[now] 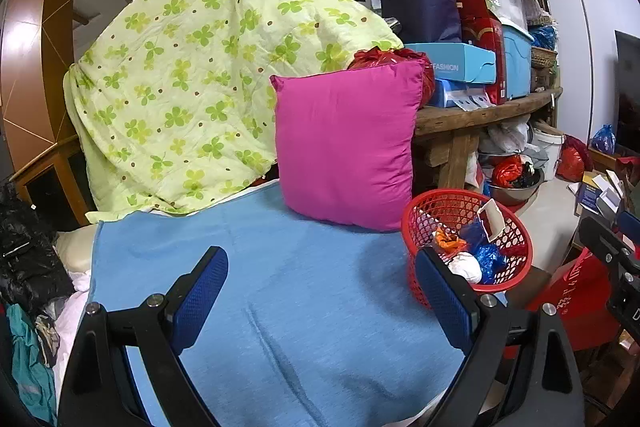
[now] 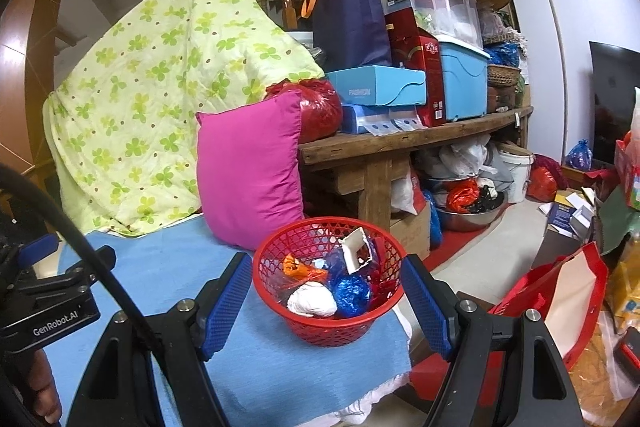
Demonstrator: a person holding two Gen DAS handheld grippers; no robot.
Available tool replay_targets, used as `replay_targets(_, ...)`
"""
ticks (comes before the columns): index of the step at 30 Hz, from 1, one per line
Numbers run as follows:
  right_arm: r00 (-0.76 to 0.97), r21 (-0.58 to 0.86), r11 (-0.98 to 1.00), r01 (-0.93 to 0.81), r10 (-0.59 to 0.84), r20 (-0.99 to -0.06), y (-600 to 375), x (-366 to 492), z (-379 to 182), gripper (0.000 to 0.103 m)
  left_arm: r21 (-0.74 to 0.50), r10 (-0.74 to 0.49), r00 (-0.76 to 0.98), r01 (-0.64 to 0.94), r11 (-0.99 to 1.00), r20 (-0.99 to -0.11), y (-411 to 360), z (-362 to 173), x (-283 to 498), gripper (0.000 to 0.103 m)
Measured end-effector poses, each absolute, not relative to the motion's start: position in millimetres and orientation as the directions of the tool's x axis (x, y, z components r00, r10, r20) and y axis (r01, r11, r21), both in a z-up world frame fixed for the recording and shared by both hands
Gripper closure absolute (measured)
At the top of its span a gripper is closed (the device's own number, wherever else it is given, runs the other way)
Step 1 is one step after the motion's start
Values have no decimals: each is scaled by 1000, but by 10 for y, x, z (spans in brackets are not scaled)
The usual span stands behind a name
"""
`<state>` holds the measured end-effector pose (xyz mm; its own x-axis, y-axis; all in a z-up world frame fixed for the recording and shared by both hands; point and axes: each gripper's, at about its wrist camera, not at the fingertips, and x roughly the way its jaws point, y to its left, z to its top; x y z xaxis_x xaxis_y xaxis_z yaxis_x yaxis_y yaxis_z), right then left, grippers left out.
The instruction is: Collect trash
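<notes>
red plastic mesh basket (image 2: 329,287) of crumpled trash sits at the right front edge of the blue cloth (image 2: 168,267), between the right gripper (image 2: 326,303) jaws standing apart and empty; left gripper (image 1: 320,307) likewise apart, empty; probably close squarely on the rim, keeping it level.

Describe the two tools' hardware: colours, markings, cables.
Both tools, left and right, have black angular frames, silver bolts and blue textured pads. The right view shows the left tool's body, lettered GenRobot.AI, and a black cable.
</notes>
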<state>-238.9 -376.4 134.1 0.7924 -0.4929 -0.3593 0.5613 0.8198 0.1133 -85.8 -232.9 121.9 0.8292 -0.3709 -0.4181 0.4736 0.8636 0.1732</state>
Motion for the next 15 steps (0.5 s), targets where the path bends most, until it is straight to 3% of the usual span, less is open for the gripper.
replay_targets(15, 779, 95, 814, 573, -505, -372, -3786, -2326, 1293, 24, 151, -408, 811, 505, 850, -420, -2298, 1101, -785, 8)
